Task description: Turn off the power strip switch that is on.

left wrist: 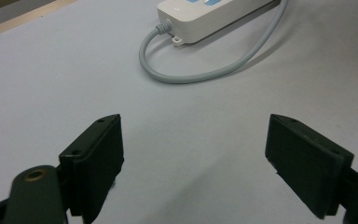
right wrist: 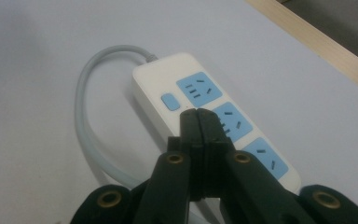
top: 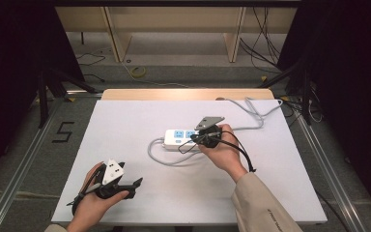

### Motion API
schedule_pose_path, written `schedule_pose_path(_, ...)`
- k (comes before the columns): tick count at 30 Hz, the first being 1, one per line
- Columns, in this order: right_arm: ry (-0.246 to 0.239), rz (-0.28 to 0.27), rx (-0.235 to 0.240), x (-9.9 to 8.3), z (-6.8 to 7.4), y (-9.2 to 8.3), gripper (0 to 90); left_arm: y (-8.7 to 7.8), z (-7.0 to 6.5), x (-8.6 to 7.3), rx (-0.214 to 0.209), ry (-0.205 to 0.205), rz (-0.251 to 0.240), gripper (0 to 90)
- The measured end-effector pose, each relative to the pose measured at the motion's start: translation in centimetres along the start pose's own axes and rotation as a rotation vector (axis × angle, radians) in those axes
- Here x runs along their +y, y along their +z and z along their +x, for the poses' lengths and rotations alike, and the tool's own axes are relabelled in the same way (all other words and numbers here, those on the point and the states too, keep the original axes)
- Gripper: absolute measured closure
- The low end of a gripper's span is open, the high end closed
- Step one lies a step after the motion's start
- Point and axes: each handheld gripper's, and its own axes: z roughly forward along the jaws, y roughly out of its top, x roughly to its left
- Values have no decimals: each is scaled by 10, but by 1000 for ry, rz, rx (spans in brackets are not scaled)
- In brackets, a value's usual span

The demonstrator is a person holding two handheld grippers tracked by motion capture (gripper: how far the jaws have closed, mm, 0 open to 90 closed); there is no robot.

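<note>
A white power strip [top: 179,138] with blue sockets lies mid-table, its grey cable [top: 160,158] looping off its left end. In the right gripper view the strip [right wrist: 168,84] shows a blue switch button [right wrist: 169,101] beside three blue sockets. My right gripper [right wrist: 197,112] is shut with nothing between its jaws, its tips hovering just over the strip near the button and the second socket. In the high view that gripper [top: 199,138] sits over the strip's right half. My left gripper [top: 136,183] rests near the front left of the table, jaws wide open and empty [left wrist: 193,140], pointing toward the strip [left wrist: 205,16].
The white table mat [top: 125,125] has free room on the left and at the front. The strip's cable [top: 251,113] runs off the far right corner. A wooden table edge [top: 188,94] lies at the back, with metal rails on both sides.
</note>
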Motion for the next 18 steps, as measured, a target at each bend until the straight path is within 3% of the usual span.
schedule_pose_path(18,-6,26,15,6,5,15,900,0,0,0,0,2,1,192)
